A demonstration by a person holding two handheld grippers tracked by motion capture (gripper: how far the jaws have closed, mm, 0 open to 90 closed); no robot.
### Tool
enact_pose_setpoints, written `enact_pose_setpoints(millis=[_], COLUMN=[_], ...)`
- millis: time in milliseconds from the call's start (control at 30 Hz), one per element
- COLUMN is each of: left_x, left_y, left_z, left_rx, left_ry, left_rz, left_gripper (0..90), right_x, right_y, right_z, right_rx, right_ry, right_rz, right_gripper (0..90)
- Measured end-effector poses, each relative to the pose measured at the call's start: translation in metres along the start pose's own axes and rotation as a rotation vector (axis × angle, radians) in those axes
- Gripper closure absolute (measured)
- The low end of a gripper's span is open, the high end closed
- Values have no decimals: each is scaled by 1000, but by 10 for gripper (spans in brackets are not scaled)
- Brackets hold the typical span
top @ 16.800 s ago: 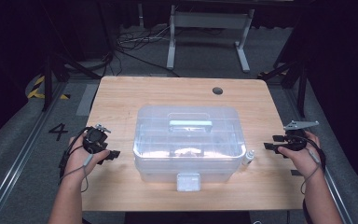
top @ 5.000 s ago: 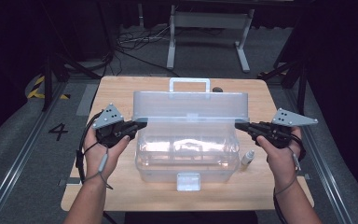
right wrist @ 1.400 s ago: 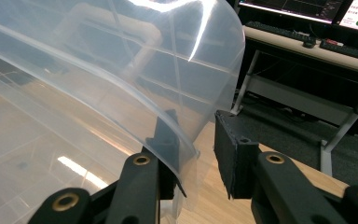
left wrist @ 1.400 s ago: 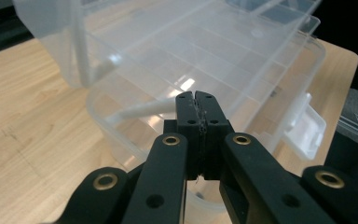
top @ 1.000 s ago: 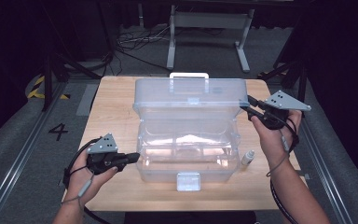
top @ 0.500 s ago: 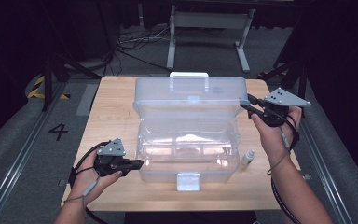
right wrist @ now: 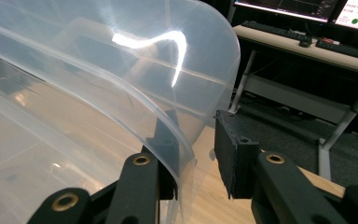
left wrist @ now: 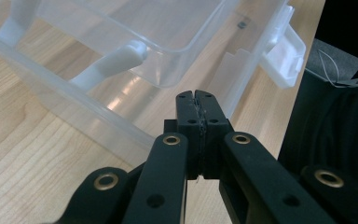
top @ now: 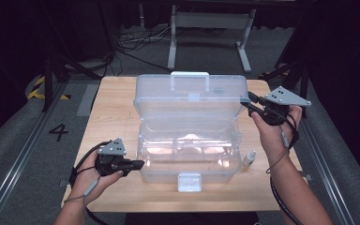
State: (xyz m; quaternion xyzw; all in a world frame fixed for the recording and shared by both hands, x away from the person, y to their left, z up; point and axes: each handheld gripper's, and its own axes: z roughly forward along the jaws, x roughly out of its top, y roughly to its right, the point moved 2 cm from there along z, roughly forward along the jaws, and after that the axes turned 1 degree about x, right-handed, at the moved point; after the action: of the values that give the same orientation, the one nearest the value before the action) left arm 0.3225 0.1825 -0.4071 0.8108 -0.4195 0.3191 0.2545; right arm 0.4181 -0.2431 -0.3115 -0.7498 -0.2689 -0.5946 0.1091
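Storage box (top: pixel 187 150) mid-table, lid (top: pixel 190 96) already up at 12 o'clock. My right gripper (top: pixel 254 108) straddles lid edge, pads not pinching; left gripper (top: pixel 138 164) clenched empty at 8 o'clock (bracing base?). Left: release lid.

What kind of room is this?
Probably a lab or recording studio. A wooden table stands on grey floor among dark curtains and metal stands, with cables behind it. A desk with screens and keyboards is nearby.
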Motion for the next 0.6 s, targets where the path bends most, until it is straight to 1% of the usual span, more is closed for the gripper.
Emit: enact_pose_setpoints(millis=[267, 433, 567, 600], left_x=[2, 2, 1, 1], left_y=[-1, -2, -2, -2], left_z=[4, 4, 5, 4], left_rx=[-2, -5, -7, -8], left_ry=[-13, -13, -8, -10], left_rz=[7, 9, 8, 9], left_gripper=[899, 899, 899, 899], right_x=[3, 7, 10, 12], right_y=[0, 1, 3, 5], right_z=[4, 8, 12, 15], right_rx=[-27, -51, -58, -61], right_ry=[16, 25, 18, 7], right_rz=[-7, -15, -8, -4], right_gripper=[707, 707, 712, 719])
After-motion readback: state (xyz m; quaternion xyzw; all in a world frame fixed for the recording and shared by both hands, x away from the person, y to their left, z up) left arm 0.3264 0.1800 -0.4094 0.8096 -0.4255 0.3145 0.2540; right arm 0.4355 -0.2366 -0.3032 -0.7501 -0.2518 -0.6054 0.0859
